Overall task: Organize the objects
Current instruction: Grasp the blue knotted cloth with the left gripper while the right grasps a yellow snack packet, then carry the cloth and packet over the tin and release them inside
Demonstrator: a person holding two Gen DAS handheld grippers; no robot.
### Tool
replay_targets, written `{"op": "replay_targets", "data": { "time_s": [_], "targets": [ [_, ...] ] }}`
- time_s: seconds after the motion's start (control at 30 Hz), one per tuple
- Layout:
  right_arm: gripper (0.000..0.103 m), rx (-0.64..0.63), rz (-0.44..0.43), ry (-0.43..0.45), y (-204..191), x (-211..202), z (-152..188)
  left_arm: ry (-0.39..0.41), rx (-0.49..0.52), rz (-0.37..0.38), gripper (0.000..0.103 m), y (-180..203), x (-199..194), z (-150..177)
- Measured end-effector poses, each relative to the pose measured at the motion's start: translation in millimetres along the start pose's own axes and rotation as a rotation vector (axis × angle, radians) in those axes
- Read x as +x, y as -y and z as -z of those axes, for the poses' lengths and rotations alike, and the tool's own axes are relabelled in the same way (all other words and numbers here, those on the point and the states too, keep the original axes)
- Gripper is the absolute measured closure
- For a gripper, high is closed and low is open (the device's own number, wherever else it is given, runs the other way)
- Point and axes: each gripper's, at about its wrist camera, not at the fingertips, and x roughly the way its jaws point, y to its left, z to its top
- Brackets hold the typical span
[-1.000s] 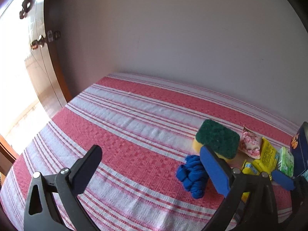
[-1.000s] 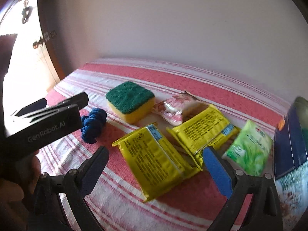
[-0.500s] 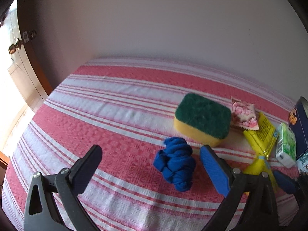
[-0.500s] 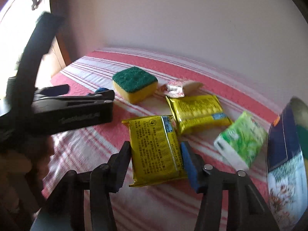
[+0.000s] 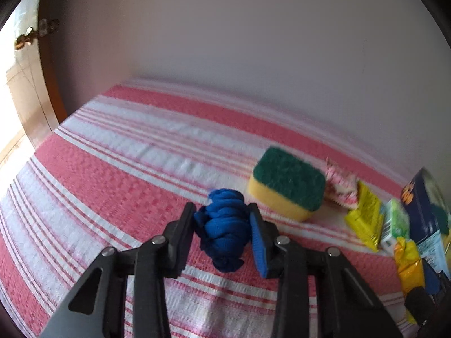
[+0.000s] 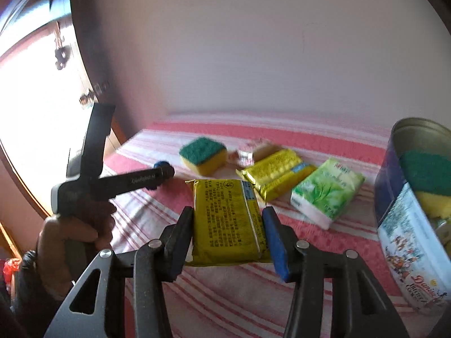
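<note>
Left claw (image 5: 222, 225) pinching blue cloth bundle (image 5: 224, 229) on striped bed (image 5: 112, 186) | right claw (image 6: 228, 226) clamping yellow packet (image 6: 227, 219), apparently lifted | keep both squeezes firm; carry to tin (image 6: 406, 225).

Right gripper (image 6: 227, 219) clamping yellow packet (image 6: 227, 219), cookie tin (image 6: 417, 225) at right

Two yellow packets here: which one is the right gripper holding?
The nearer yellow packet, clamped in the right gripper. The other lies untouched beside the green tissue pack.
</note>
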Motion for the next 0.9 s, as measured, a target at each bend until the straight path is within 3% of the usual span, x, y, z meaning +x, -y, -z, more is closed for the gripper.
{"op": "replay_targets", "data": {
  "time_s": [0.13,0.33,0.6,0.9],
  "targets": [
    [0.051,0.013,0.019,0.054,5,-13,-2,0.123,-0.002,0.026,0.066,6,-20,2],
    [0.051,0.035,0.142,0.179,17,-34,-10,0.269,0.022,-0.013,0.066,18,-42,7],
    [0.051,0.080,0.268,0.297,54,-66,-13,0.299,0.043,0.031,0.066,45,-55,15],
    [0.051,0.112,0.329,0.322,90,-98,-9,0.309,0.115,0.108,0.066,114,-74,33]
  ]
}}
